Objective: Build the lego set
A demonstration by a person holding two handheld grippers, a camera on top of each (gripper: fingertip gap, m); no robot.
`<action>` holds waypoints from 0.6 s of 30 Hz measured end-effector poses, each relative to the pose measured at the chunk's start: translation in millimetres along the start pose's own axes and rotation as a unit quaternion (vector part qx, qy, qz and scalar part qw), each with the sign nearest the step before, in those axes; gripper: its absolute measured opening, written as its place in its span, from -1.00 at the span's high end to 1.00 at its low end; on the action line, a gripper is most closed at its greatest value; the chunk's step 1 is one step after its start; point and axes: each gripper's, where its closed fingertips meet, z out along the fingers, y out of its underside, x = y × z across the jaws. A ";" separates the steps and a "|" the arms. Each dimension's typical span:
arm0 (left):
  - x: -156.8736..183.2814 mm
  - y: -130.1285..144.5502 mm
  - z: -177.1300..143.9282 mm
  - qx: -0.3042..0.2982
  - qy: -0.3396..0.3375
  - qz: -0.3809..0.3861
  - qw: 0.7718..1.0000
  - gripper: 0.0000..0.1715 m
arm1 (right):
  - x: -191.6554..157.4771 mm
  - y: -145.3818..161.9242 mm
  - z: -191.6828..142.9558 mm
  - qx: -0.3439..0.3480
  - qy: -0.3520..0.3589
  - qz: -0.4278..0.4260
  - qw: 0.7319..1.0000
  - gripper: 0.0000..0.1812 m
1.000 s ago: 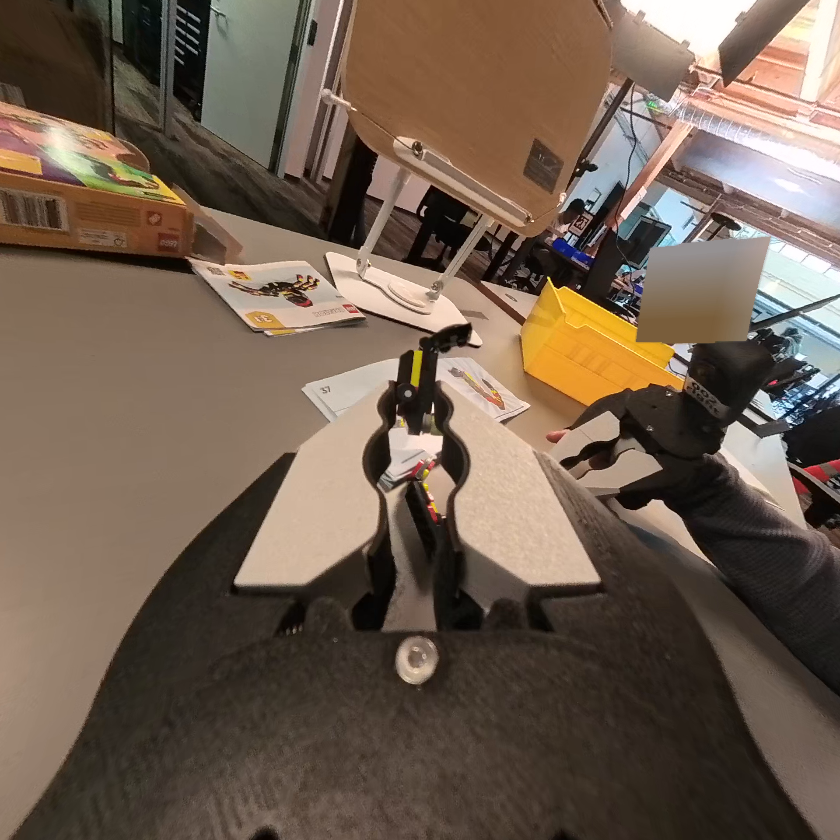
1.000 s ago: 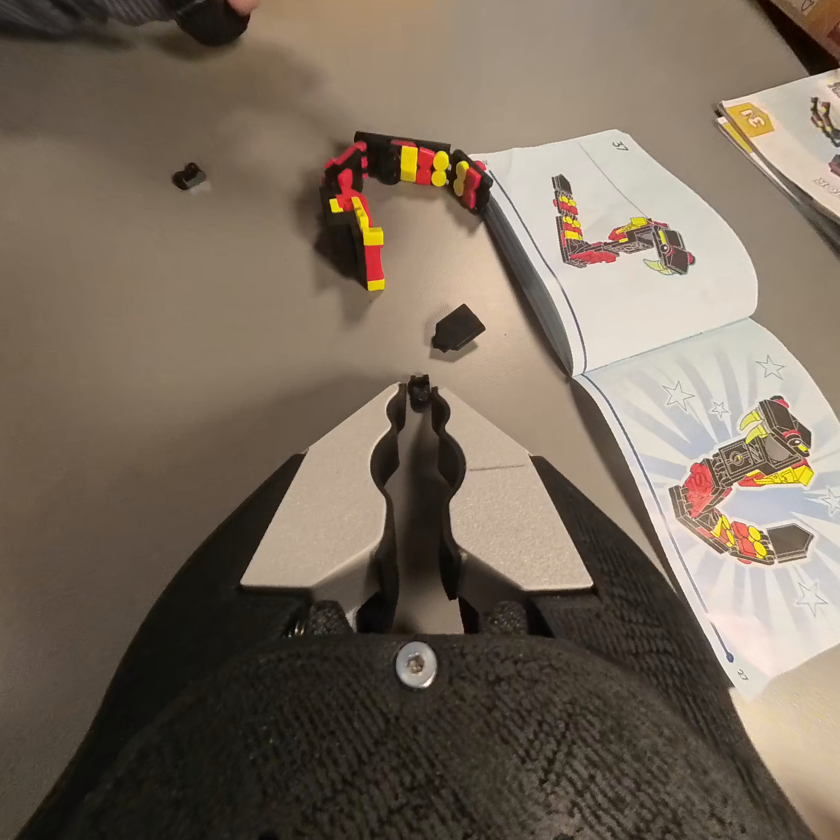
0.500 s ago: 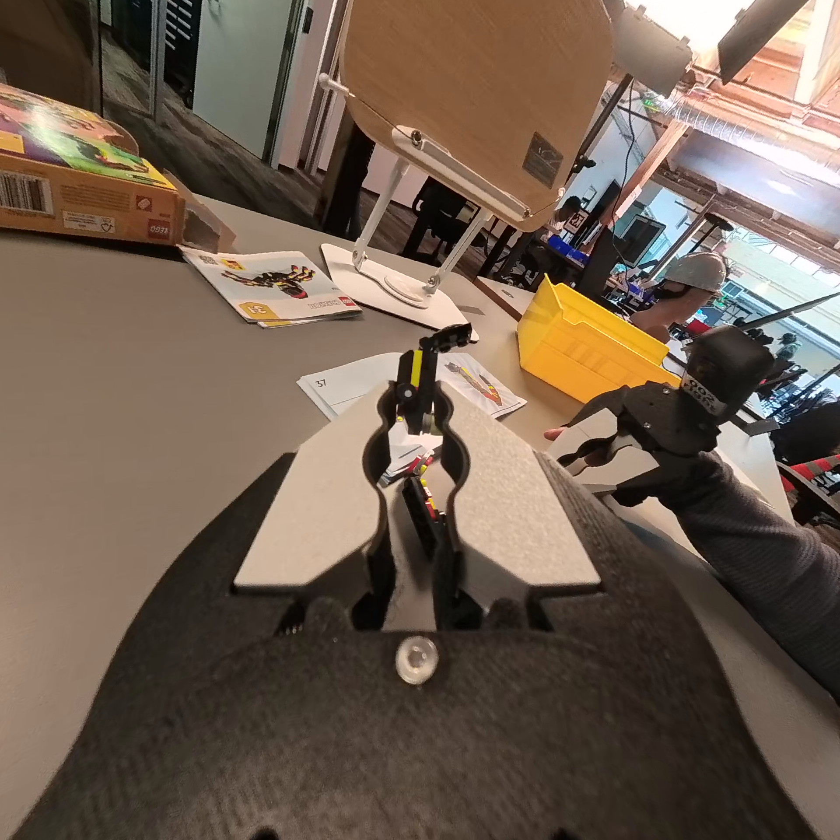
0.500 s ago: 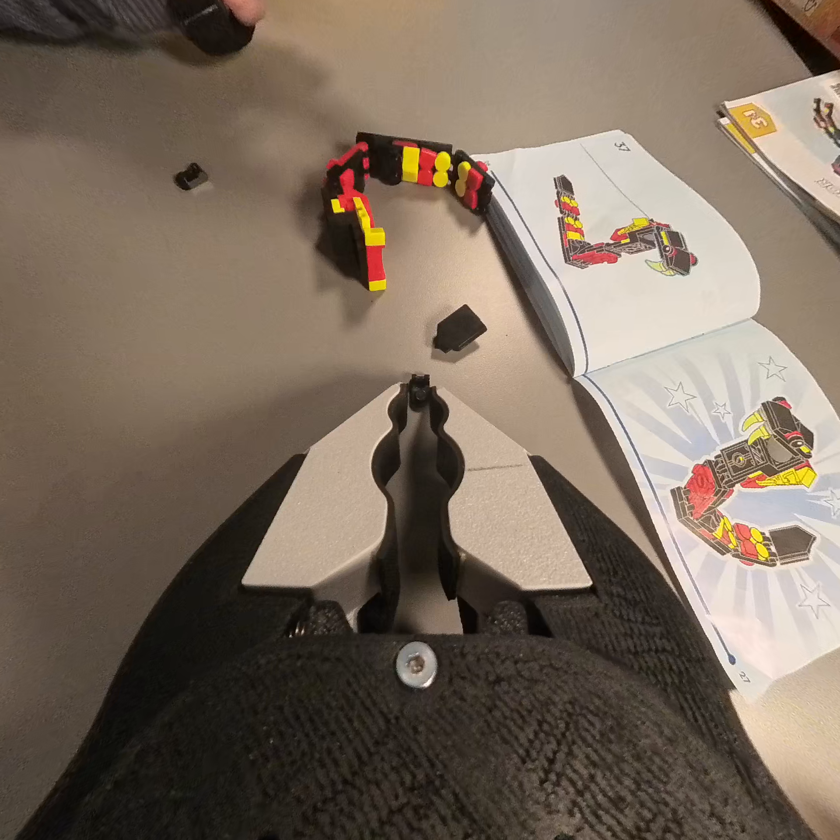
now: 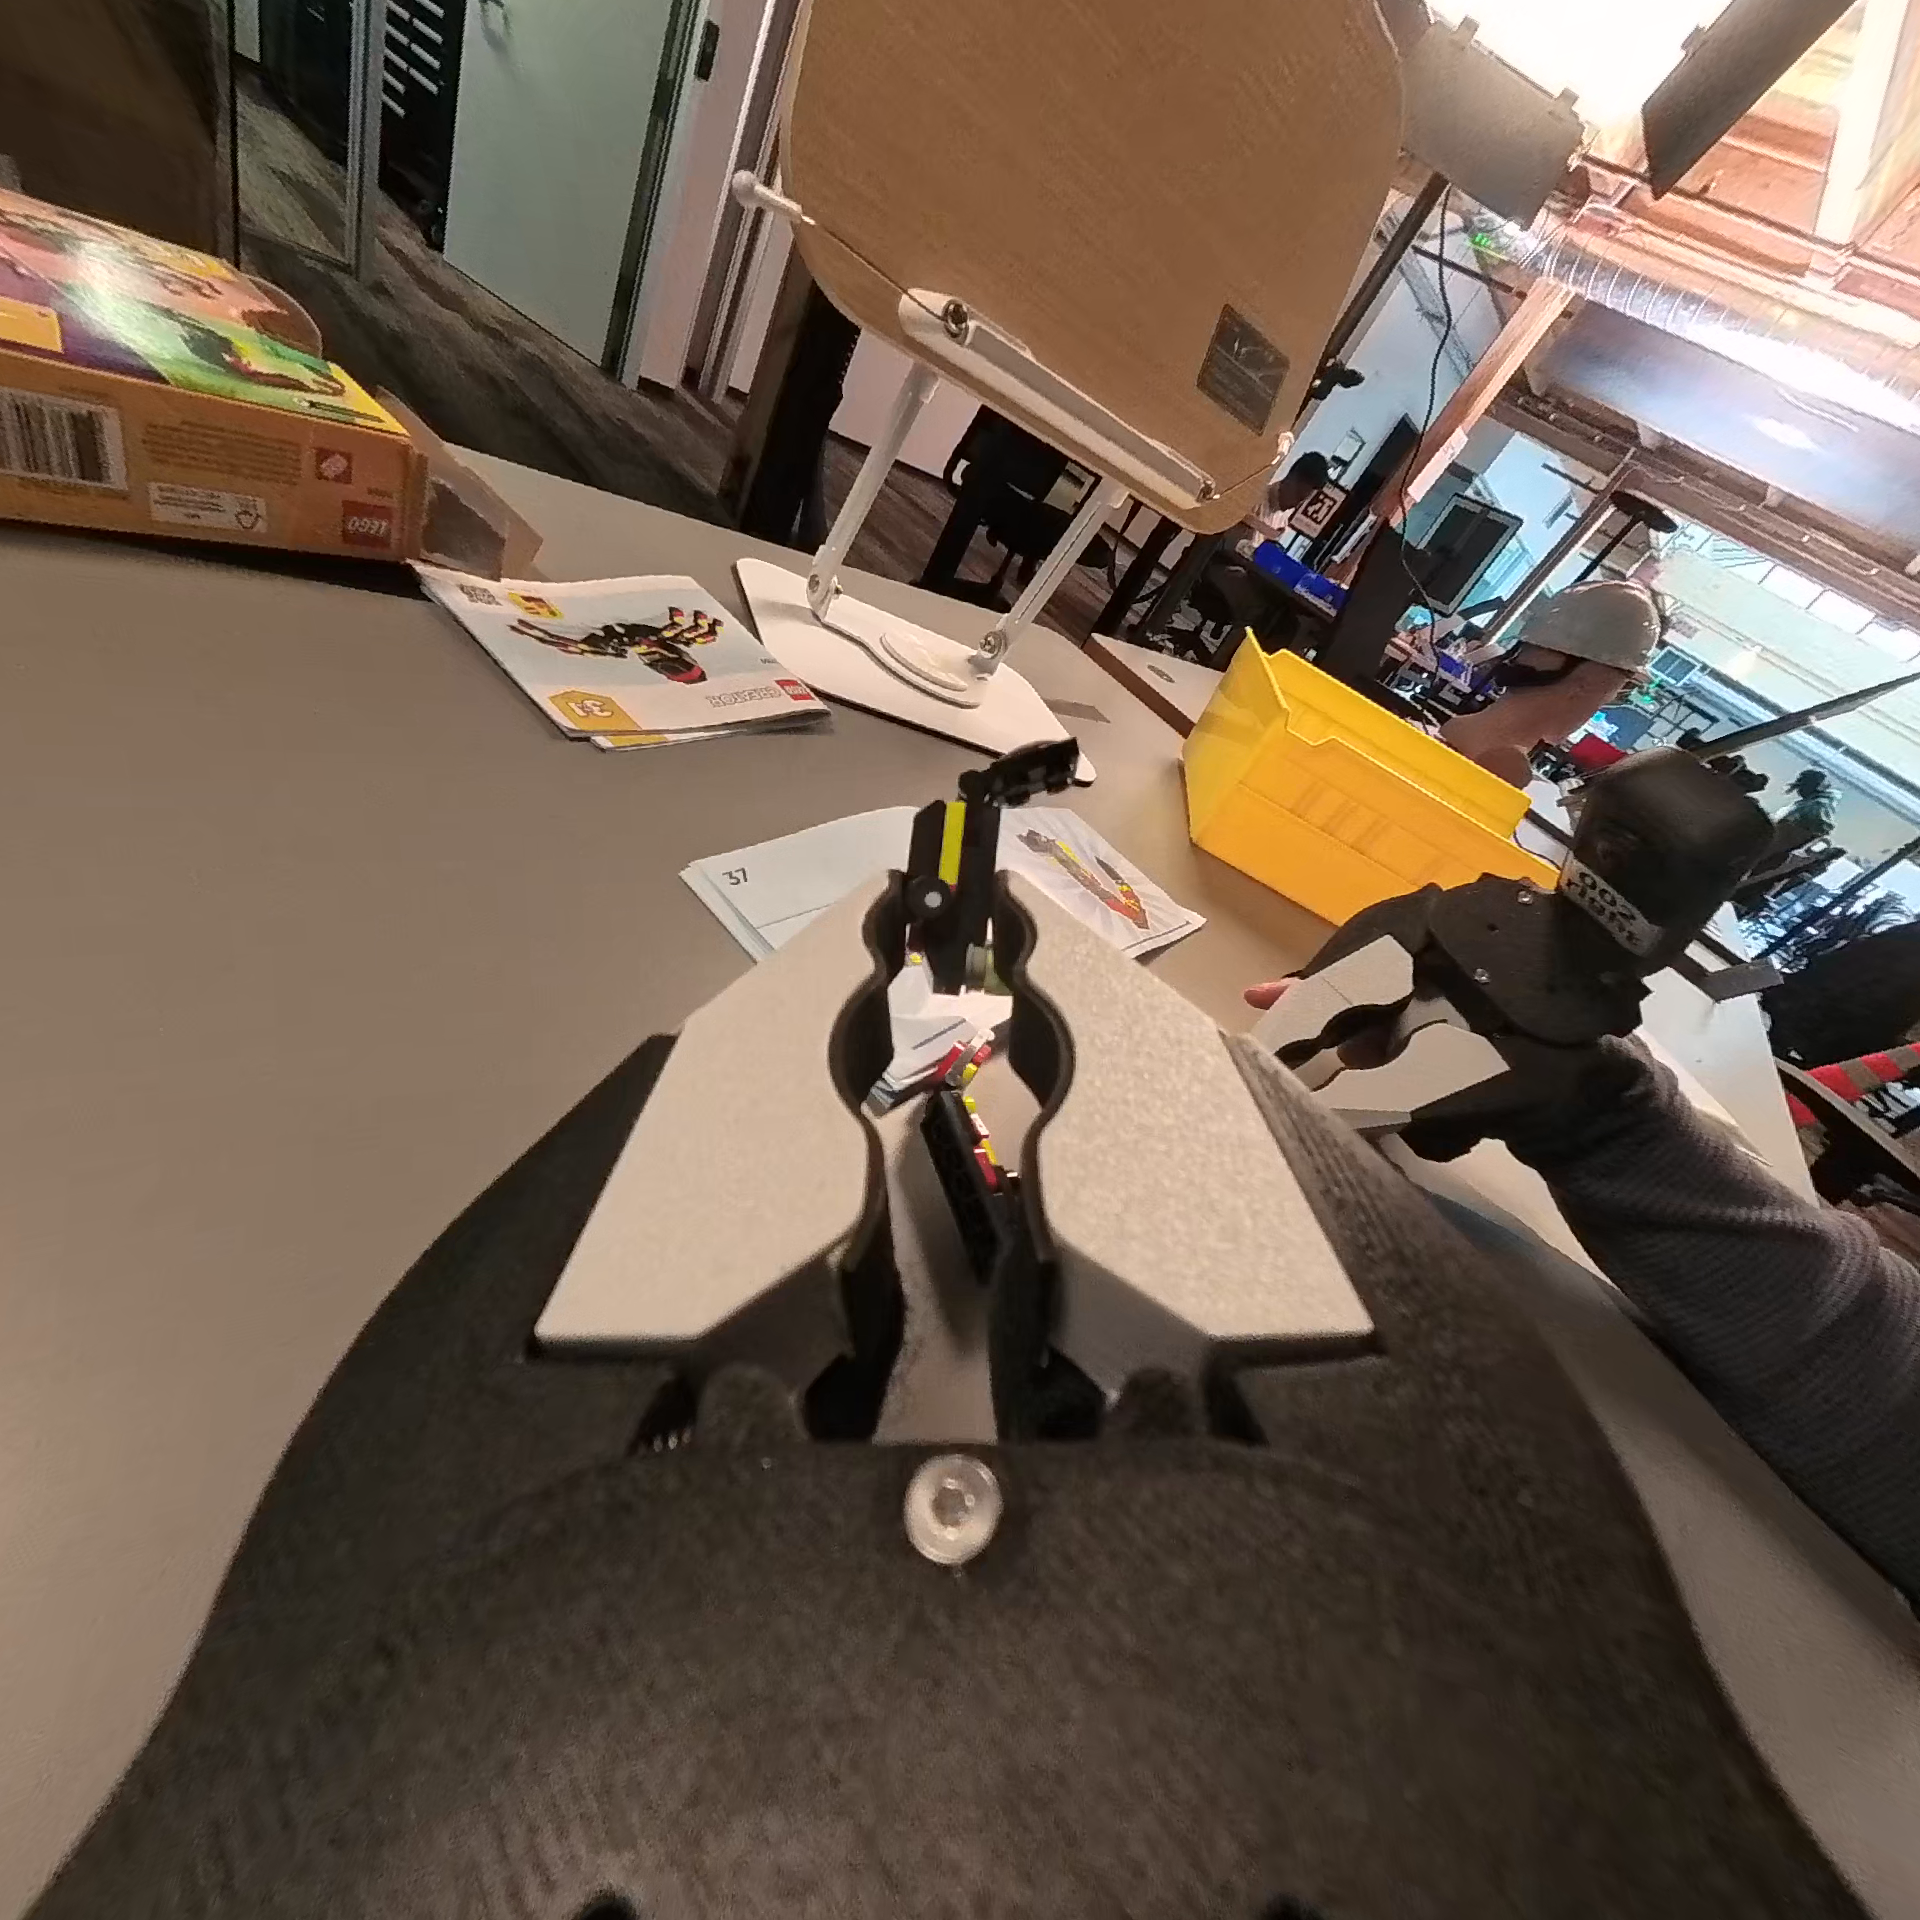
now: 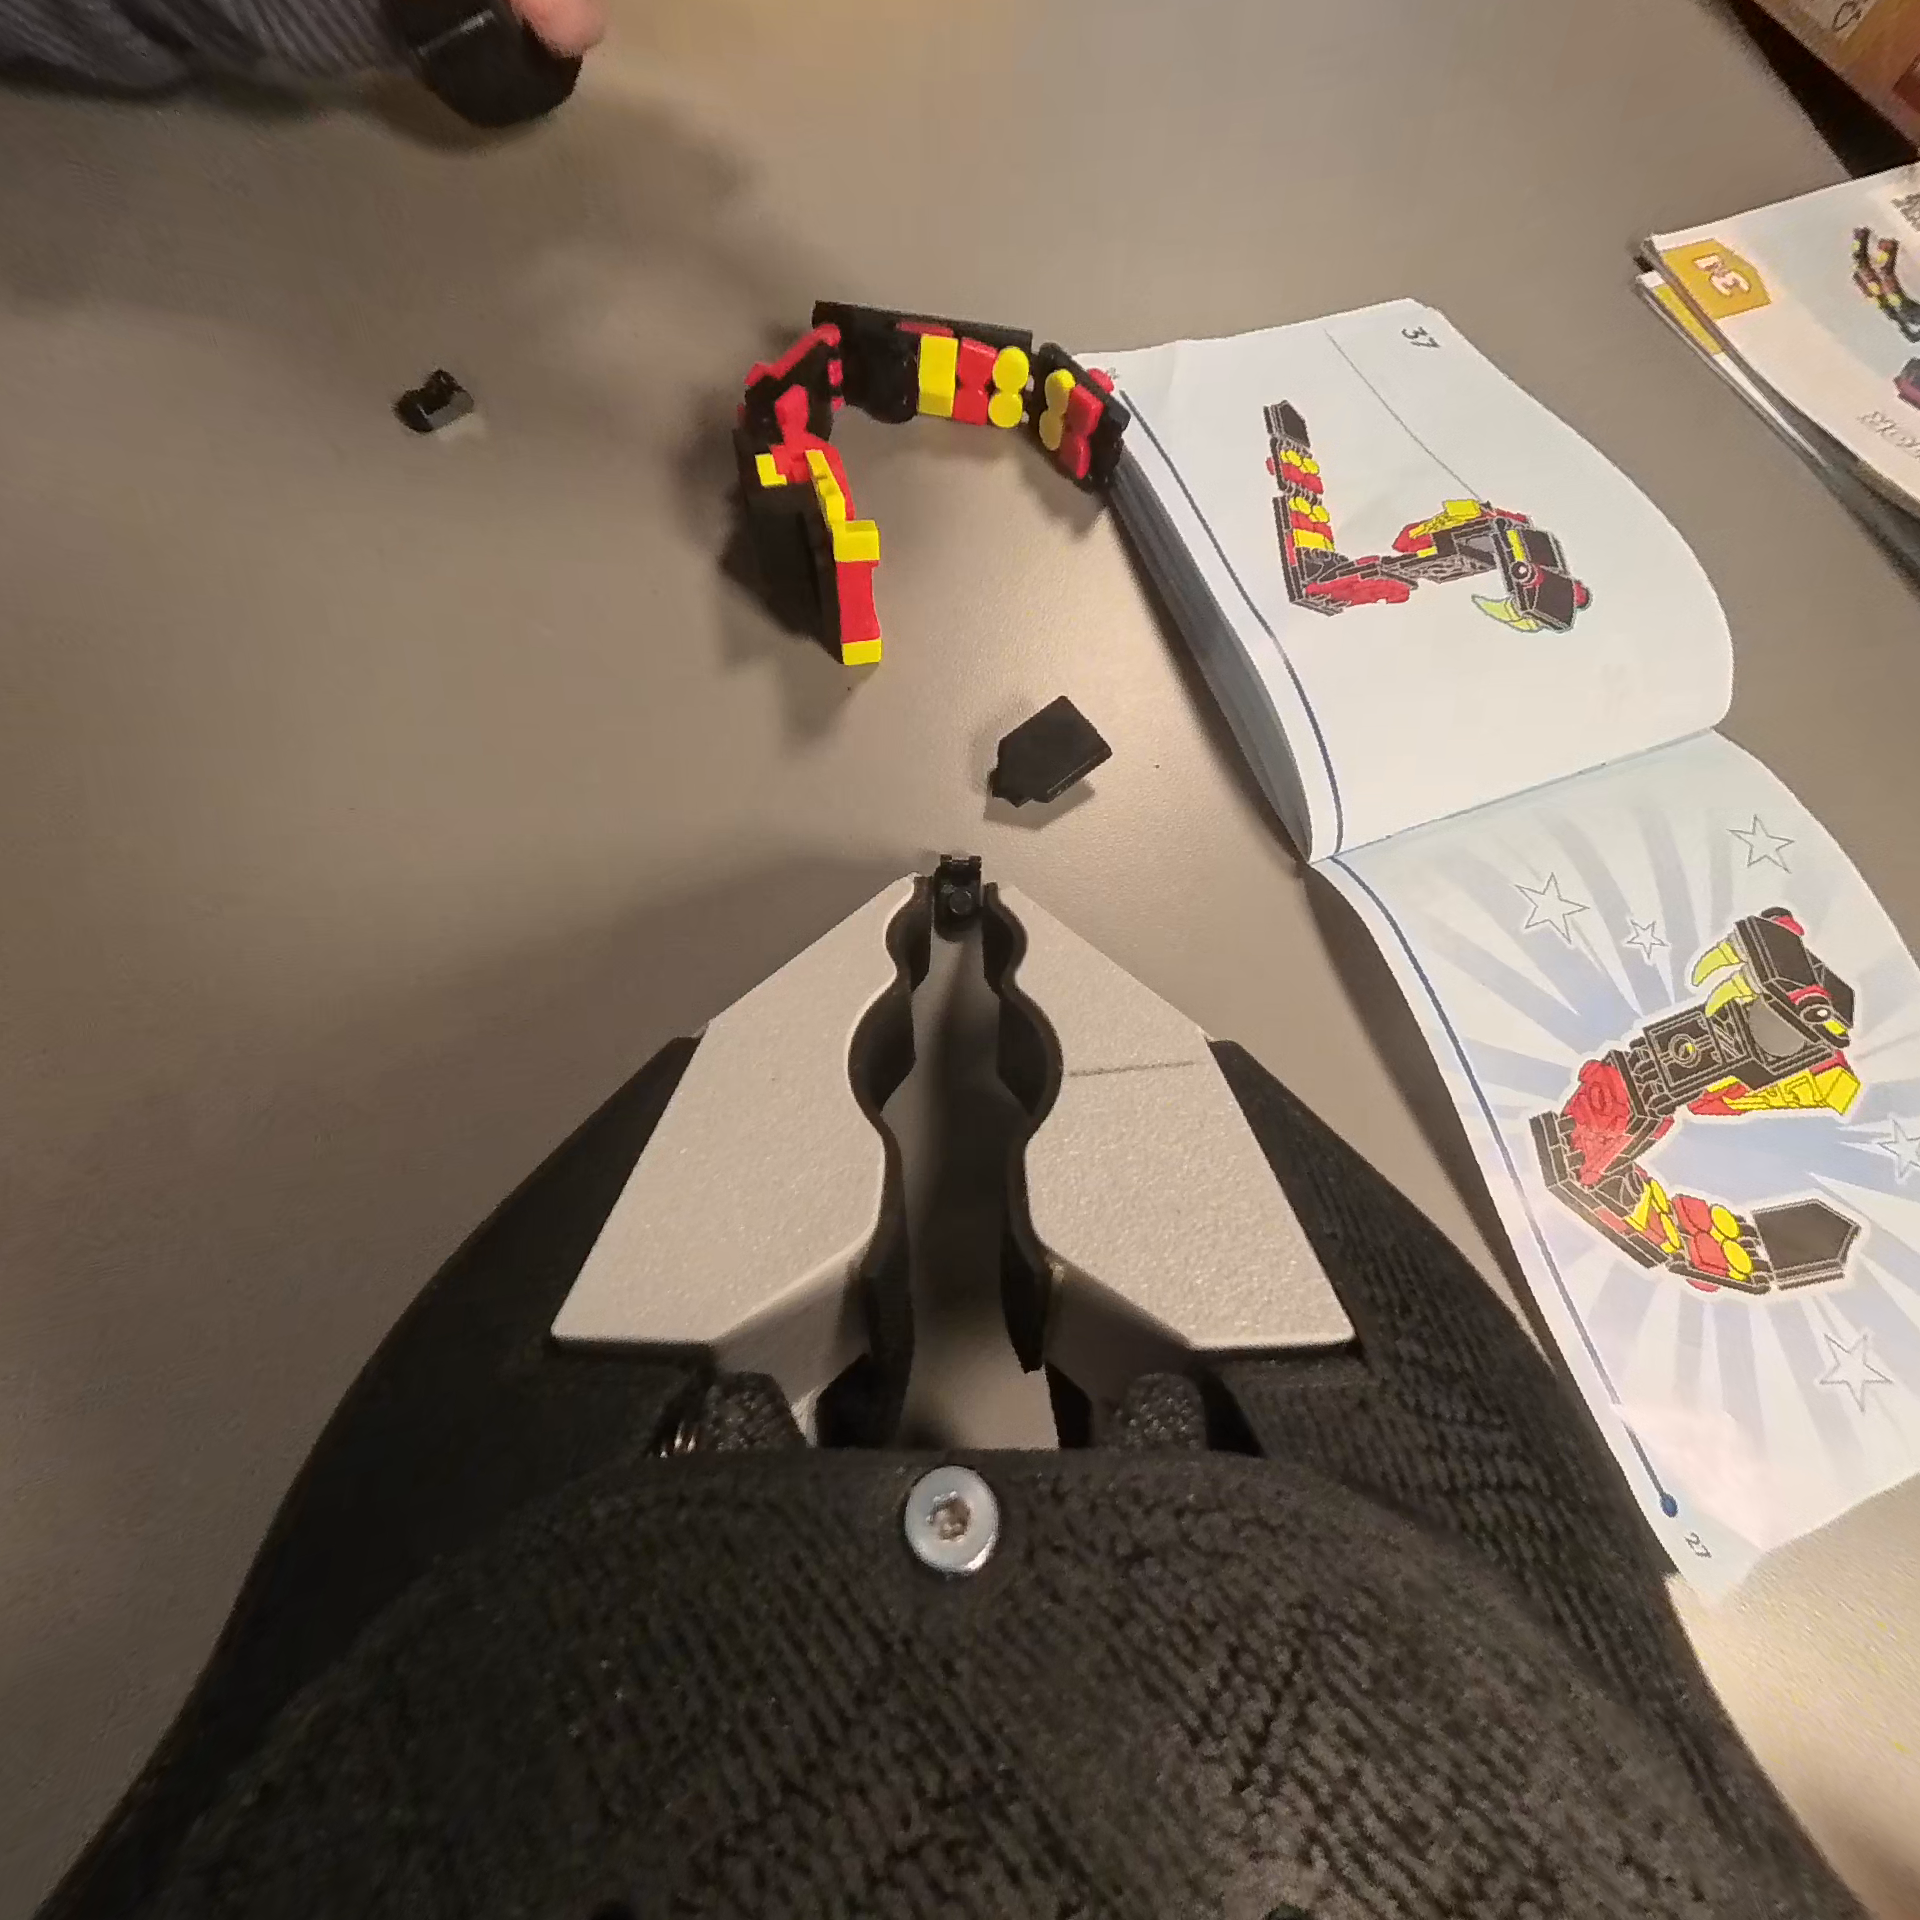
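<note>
The right gripper (image 6: pixel 954 902) hangs over the grey table (image 6: pixel 312 831), and its jaws are squeezed nearly closed on a tiny black lego piece (image 6: pixel 956 896) right at the tips. Just past the tips lies a flat black pointed lego piece (image 6: pixel 1051 750), loose on the table. Farther off sits the curved red, yellow and black lego snake body (image 6: pixel 904 436), touching the left edge of the open instruction booklet (image 6: pixel 1455 540) on the right. A small black lego bit (image 6: pixel 434 401) lies alone, far left. The left gripper (image 5: pixel 951 940) is pinched tight on a thin black and yellow lego part (image 5: pixel 961 862) that sticks up past its tips. I think the step now is to join the tiny piece to a bigger part. To do it well, keep the squeeze steady so the tiny piece does not pop out, line it up straight, then push down slowly. Far off on the left are a closed booklet (image 5: pixel 623 665) and an orange cardboard lego box (image 5: pixel 187 436); a yellow plastic bin (image 5: pixel 1340 810) is on the right. The box, the booklets and the tag on the right gripper have writing and numbers on them, which I leave unread.
</note>
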 end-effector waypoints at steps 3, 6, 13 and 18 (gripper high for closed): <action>-0.6 -1.4 -0.6 0.003 -0.003 0.003 1.000 0.84 | 0.9 -0.1 0.0 0.000 0.003 0.000 1.000 0.90; -0.9 -1.9 -0.7 0.003 -0.004 0.005 1.000 0.84 | 2.0 -0.2 0.0 0.001 0.007 0.002 1.000 0.88; -1.1 -4.0 -1.6 0.007 -0.005 0.006 1.000 0.83 | 4.1 -0.3 -0.1 0.001 0.014 0.005 1.000 0.83; -12.1 2.7 -0.9 -0.025 -0.044 0.038 0.998 0.84 | 7.5 -1.7 -1.2 0.007 0.026 0.007 1.000 0.71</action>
